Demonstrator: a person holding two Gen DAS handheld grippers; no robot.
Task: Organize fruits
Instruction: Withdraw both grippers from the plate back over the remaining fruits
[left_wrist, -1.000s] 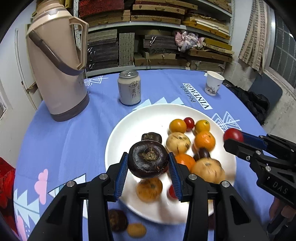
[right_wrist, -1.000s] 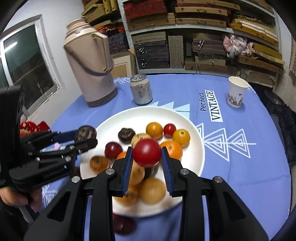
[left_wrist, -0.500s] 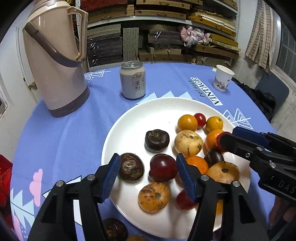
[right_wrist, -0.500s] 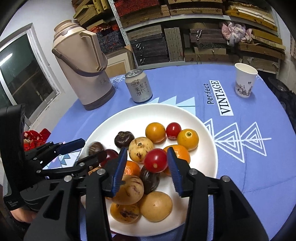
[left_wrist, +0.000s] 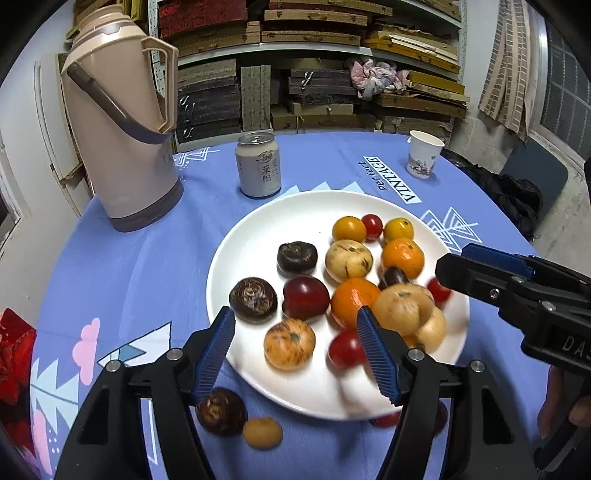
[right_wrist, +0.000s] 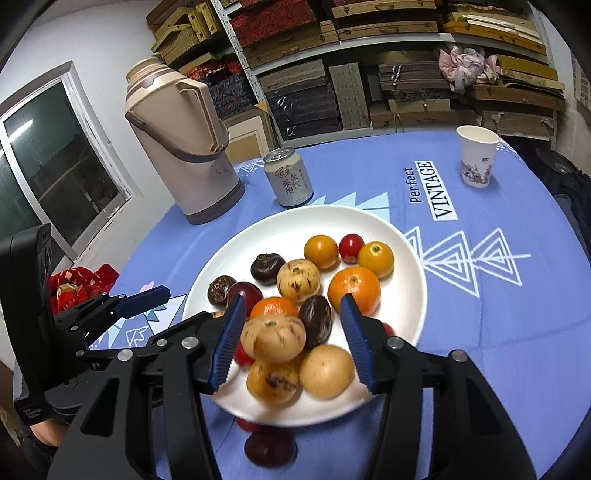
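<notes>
From the white plate (left_wrist: 258, 229), my landmark, a tall beige flask (left_wrist: 122, 140) stood beyond the left rim, a drink can (left_wrist: 258, 164) just behind the far rim, and a paper cup (left_wrist: 423, 155) off behind and to the right, all on the blue printed cloth (left_wrist: 129, 266).

My left gripper (left_wrist: 295, 350) hung over the plate's near left edge, its ribbed blue pads having just been opening, spread with nothing pinched; a speckled orange fruit (left_wrist: 290, 343) lay on the plate between them, untouched. My right gripper (right_wrist: 291, 339) hung over the plate's near side, its jaws also just opening, spread and pressing nothing, with a speckled tan fruit (right_wrist: 273, 338) lying free between the pads.

The fruits were mostly round, so I could give no long axis; one dark chestnut-like fruit (left_wrist: 253, 299) near the left rim showed its rough crown upward. On the plate I counted two such dark wrinkled fruits, one glossy plum (left_wrist: 306, 297), and two smooth oranges (right_wrist: 354, 290). In front of the plate, on the cloth, lay another dark fruit (left_wrist: 221, 410) and a small tan one (left_wrist: 262, 432).
</notes>
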